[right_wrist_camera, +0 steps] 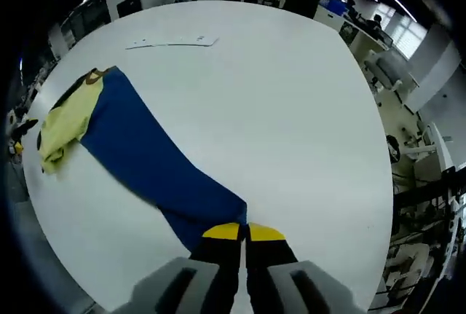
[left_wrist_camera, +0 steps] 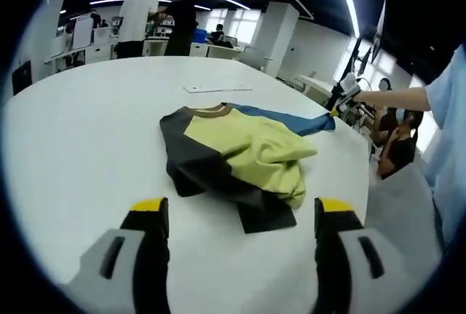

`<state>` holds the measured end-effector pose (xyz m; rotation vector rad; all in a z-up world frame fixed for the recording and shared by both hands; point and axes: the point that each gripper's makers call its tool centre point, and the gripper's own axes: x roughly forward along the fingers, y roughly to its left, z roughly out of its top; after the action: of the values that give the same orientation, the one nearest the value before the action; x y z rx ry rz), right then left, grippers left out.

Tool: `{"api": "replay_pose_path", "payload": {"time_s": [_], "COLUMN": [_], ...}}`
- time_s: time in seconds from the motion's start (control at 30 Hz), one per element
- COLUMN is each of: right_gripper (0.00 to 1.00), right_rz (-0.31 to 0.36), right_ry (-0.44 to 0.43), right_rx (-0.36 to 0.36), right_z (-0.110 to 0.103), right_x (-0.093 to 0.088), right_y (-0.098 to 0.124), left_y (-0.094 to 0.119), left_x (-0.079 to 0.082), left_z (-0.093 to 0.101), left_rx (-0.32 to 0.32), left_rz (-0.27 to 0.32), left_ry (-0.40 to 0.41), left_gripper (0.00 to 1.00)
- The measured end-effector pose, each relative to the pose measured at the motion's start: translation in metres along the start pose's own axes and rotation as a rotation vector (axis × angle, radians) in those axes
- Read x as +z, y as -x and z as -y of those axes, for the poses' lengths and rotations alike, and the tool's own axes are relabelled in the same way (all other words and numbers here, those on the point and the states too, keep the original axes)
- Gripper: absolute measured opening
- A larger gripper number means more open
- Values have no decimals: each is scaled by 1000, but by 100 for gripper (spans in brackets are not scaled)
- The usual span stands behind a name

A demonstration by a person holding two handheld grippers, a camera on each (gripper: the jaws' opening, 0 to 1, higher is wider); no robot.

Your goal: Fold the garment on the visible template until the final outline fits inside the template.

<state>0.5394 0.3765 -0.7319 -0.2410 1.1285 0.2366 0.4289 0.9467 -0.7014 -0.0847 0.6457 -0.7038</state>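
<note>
The round white table [left_wrist_camera: 80, 132] carries a crumpled garment of yellow-green, dark grey and blue fabric [left_wrist_camera: 240, 155] near its middle in the left gripper view. A dark rectangular patch [left_wrist_camera: 267, 216] lies at the garment's near edge, partly under the cloth. Bare tabletop surrounds the garment on the near, left and far sides; a flat white sheet [left_wrist_camera: 217, 88] lies well beyond the collar. The table's right edge runs close to the blue portion.

The left gripper [left_wrist_camera: 244, 216] hovers just short of the garment, its yellow-tipped jaws spread wide with nothing between them.

In the right gripper view, the blue portion [right_wrist_camera: 156, 157] stretches as a long band across the table toward the camera. The right gripper [right_wrist_camera: 244, 232] has its jaws pressed together on the band's near end, close to the table's edge. Wide bare tabletop extends to the right.
</note>
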Motion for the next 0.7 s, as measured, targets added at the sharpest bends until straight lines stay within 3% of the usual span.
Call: {"api": "replay_pose_path", "payload": {"time_s": [0.2, 0.5, 0.57, 0.7], "right_gripper": [0, 0, 0, 0], "right_rz": [-38, -34, -38, -54], "right_ry": [16, 38, 55, 68], "right_rx": [-15, -46, -49, -51], "right_z": [1, 6, 14, 10], "right_x": [-7, 4, 14, 9], "right_y": [-15, -32, -45, -50], "left_y": [-2, -5, -7, -8], "left_x": [-4, -16, -19, -21], "left_z": [0, -2, -3, -2], "left_rx": [-2, 5, 5, 1], "left_rz": [-11, -29, -35, -44], "left_ry": [6, 29, 36, 41], "left_gripper": [79, 79, 79, 79]}}
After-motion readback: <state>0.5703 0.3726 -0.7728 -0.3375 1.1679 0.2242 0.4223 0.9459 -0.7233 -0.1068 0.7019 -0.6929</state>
